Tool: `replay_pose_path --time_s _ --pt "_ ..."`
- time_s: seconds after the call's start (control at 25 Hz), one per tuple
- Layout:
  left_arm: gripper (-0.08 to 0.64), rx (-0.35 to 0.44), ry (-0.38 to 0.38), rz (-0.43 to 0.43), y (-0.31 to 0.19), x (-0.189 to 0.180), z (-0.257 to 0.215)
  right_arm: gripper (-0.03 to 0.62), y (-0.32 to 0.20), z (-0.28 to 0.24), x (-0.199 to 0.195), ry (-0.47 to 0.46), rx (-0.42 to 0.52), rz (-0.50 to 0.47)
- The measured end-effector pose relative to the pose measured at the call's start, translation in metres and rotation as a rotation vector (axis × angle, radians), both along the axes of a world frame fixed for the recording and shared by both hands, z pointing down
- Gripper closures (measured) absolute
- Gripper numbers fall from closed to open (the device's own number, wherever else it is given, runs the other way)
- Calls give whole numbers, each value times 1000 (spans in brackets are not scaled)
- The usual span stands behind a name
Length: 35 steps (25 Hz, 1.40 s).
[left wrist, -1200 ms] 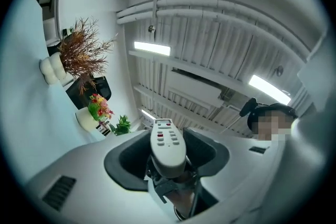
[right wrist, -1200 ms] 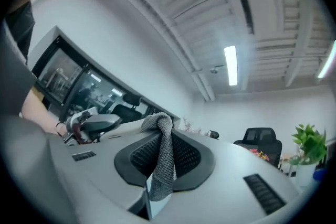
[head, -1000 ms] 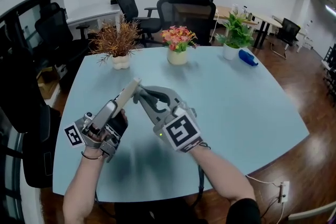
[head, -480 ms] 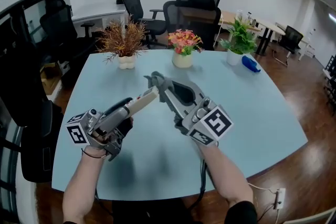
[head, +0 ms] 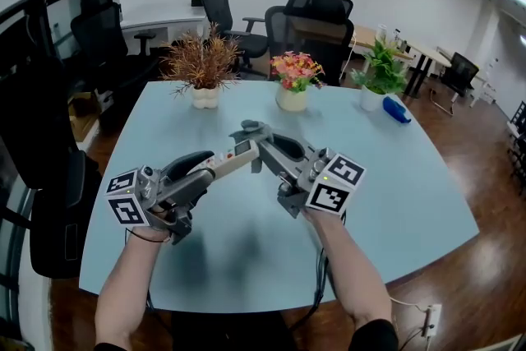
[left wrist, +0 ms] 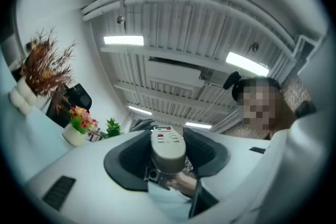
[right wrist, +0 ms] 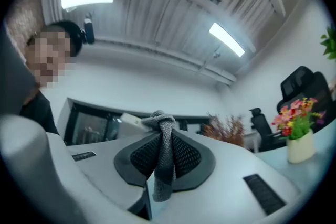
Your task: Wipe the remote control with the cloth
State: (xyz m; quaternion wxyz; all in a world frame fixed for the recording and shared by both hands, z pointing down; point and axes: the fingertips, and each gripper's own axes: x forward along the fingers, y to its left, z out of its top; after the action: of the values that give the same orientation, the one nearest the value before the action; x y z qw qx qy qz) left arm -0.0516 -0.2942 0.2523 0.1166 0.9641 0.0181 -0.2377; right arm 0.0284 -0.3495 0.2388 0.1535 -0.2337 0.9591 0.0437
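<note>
The light-coloured remote control (head: 233, 157) is held above the pale blue table (head: 386, 177), and my left gripper (head: 210, 166) is shut on its near end. In the left gripper view the remote (left wrist: 168, 146) stands between the two dark pads with its red and grey buttons facing up. My right gripper (head: 246, 131) is shut on a grey knitted cloth (right wrist: 163, 157), which hangs in a bunched strip between its pads. The cloth (head: 246, 127) is right at the remote's far end (right wrist: 131, 119). Whether they touch I cannot tell.
Along the table's far side stand a dried brown plant in a white pot (head: 203, 66), a pot of pink flowers (head: 296, 80), a green plant (head: 378, 66) and a blue object (head: 395, 113). Black office chairs (head: 316, 16) stand behind the table.
Both grippers have rolled about their own axes. The remote has tipped from steeply raised to nearly level. The right gripper's marker cube has swung to the right, and its cloth tip stays at the remote's far end.
</note>
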Motion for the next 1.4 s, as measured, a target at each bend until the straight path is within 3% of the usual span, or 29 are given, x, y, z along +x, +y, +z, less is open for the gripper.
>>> replay_pose_path --time_s 0.08,0.16,0.28,0.36,0.44,0.48,0.56,0.6,0.68,0.72,0.8,0.88,1.04,1.12,1.2,1.28,1.4 --pt "373 169 -148 -172 1 11 7 565 -20 17 4 113 -31 138" --pt "373 390 -348 -403 -4 19 19 565 -24 12 12 120 -19 209" --pt "373 764 -712 -767 -20 24 44 565 -5 -8 9 82 43 162" --pt "371 879 -828 -911 -26 27 53 565 12 -5 -14 126 72 70" --pt "371 878 -815 -931 -24 28 52 565 20 12 -42 218 84 6" --pt "371 877 -802 -938 -23 28 50 565 19 21 -49 270 92 21" --pt "373 923 -814 -977 -23 27 49 565 3 31 -42 347 93 152" --pt "373 982 -846 -1010 -23 27 51 565 -10 33 -31 369 83 243" --pt "371 1197 -968 -1103 -26 29 59 565 -27 33 -9 373 55 362" --pt "371 1333 -1045 -1146 -27 31 64 565 -27 30 -6 347 36 350" --pt "371 1563 -1168 -1168 -26 38 77 565 -13 20 -15 282 -2 233" --pt "371 1672 -1205 -1091 -19 50 92 565 1 22 -32 302 -37 130" --pt "370 1714 -1204 -970 -5 64 113 566 -4 63 -40 475 -145 109" --pt "370 1717 -1219 -964 -8 64 117 566 -23 77 -18 524 -196 196" --pt "370 1689 -1201 -979 -12 63 114 566 -50 91 18 602 -225 348" --pt "370 1522 -1123 -945 -12 64 111 566 -71 107 51 680 -247 465" --pt "370 1069 -1018 -726 -18 60 121 566 -75 112 64 672 -267 480"
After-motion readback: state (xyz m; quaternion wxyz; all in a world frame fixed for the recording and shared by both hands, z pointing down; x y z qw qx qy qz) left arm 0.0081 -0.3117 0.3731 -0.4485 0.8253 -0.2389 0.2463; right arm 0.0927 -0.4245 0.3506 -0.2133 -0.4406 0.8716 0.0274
